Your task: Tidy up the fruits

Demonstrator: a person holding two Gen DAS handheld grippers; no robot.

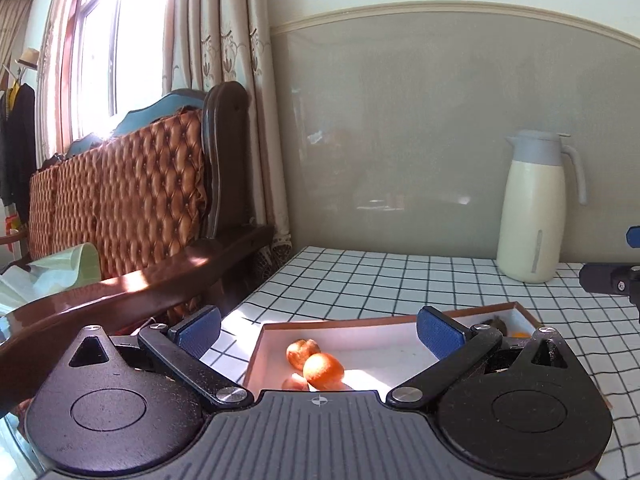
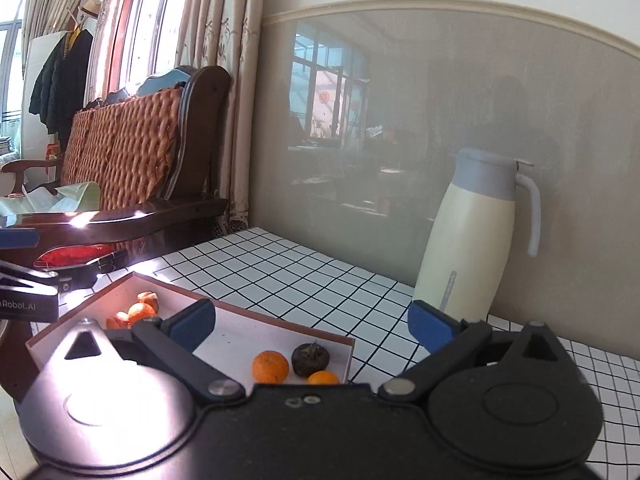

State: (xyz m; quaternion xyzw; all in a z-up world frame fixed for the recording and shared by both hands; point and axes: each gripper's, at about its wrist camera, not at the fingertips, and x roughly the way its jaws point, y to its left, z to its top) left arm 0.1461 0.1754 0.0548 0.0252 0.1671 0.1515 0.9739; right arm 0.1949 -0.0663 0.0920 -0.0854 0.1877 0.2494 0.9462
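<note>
A shallow white tray (image 1: 380, 354) with a brown rim lies on the checked tablecloth. In the left wrist view, an orange (image 1: 323, 371) and a paler brownish fruit (image 1: 303, 353) sit in the tray's near left corner. A dark fruit (image 1: 496, 325) shows at its far right end. My left gripper (image 1: 320, 332) hovers open over the tray, holding nothing. In the right wrist view, an orange (image 2: 270, 367), a dark wrinkled fruit (image 2: 311, 358) and a small orange (image 2: 323, 378) lie together. More oranges (image 2: 142, 312) cluster in the far corner. My right gripper (image 2: 316, 326) is open and empty above the tray (image 2: 240, 336).
A cream thermos jug (image 1: 536, 208) with a grey lid stands by the wall at the back right, also in the right wrist view (image 2: 472, 240). A wooden sofa (image 1: 120, 200) with a quilted cushion flanks the table's left edge. Bare checked cloth (image 2: 300, 276) lies behind the tray.
</note>
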